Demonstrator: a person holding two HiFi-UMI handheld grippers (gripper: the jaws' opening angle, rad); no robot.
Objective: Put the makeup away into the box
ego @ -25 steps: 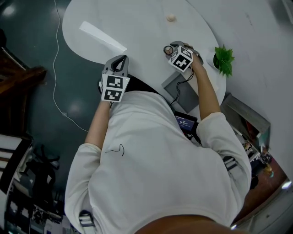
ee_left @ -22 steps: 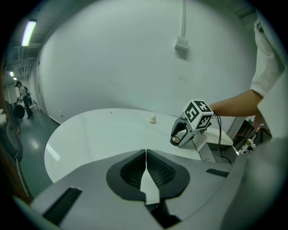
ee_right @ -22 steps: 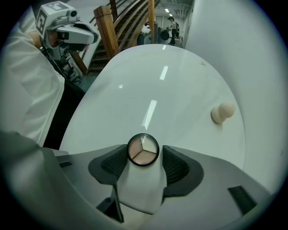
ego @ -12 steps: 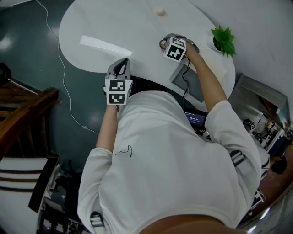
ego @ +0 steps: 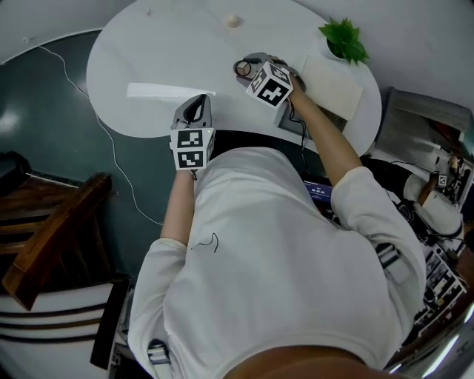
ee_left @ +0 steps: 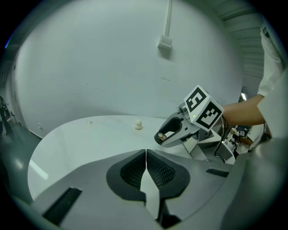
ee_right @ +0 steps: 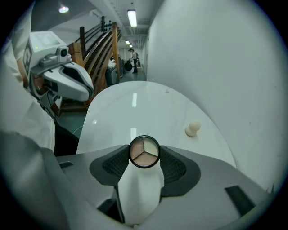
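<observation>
A round black compact (ee_right: 144,152) with three pale powder shades sits clamped between the pads of my right gripper (ee_right: 144,156). Its jaws have just been closing, and the compact is between them. In the head view the right gripper (ego: 244,69) hangs above the white oval table (ego: 148,52), lifted off the top. The compact (ee_left: 163,134) also shows at its tip in the left gripper view. A grey box (ego: 287,120) lies by the table's near edge, mostly hidden under the right forearm. My left gripper (ego: 194,105) is shut and holds nothing, near the table's front edge.
A small cream ball (ego: 233,21) rests at the far side of the table. A white strip (ego: 159,91) lies at the left. A pale flat sheet (ego: 333,85) and a potted green plant (ego: 342,38) stand at the right. Wooden furniture (ego: 52,229) is on the floor at the left.
The right gripper has risen and swung up and left with the compact in its jaws, rolling as it went. The left gripper has barely shifted. The head view has turned.
</observation>
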